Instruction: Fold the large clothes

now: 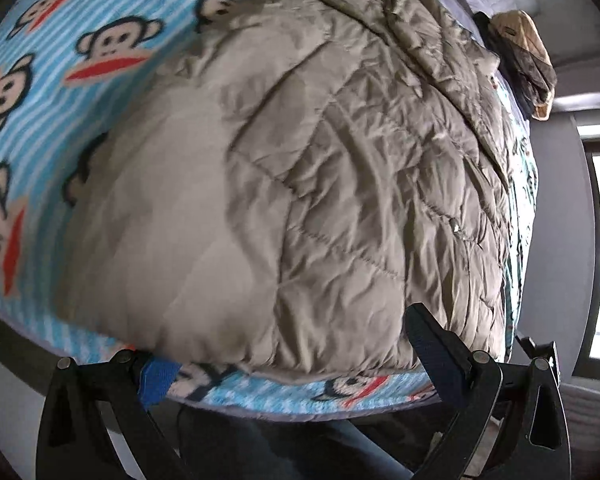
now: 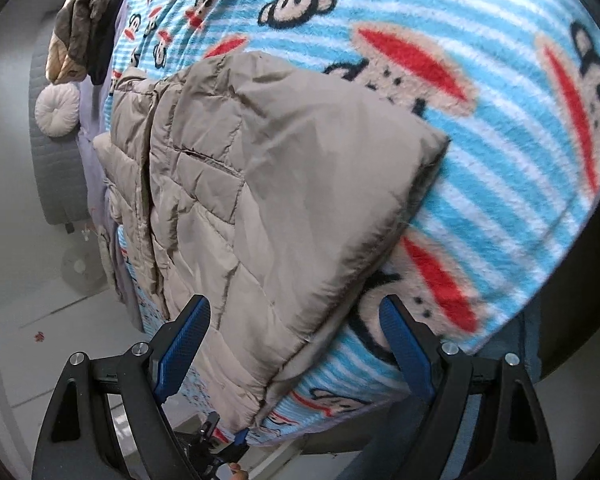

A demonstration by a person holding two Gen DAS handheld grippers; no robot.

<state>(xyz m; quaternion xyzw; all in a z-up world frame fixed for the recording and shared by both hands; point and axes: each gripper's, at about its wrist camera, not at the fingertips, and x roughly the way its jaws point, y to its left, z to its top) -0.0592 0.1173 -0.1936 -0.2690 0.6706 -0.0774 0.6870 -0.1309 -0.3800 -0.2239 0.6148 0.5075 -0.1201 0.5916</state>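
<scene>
I had both tools spread wide, gripping nothing. The tan puffer jacket (image 1: 284, 184) lay on the monkey-print blanket (image 1: 40, 80), filling the frame's middle, long axis running away toward the top. Its near hem sat between the left tool (image 1: 288, 356) fingers; the right tool (image 2: 296, 344) straddled a lower corner.

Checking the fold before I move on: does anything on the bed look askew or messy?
The jacket lies folded but skewed to the blanket's stripes. Other clothes sit bunched at the far edge.
</scene>
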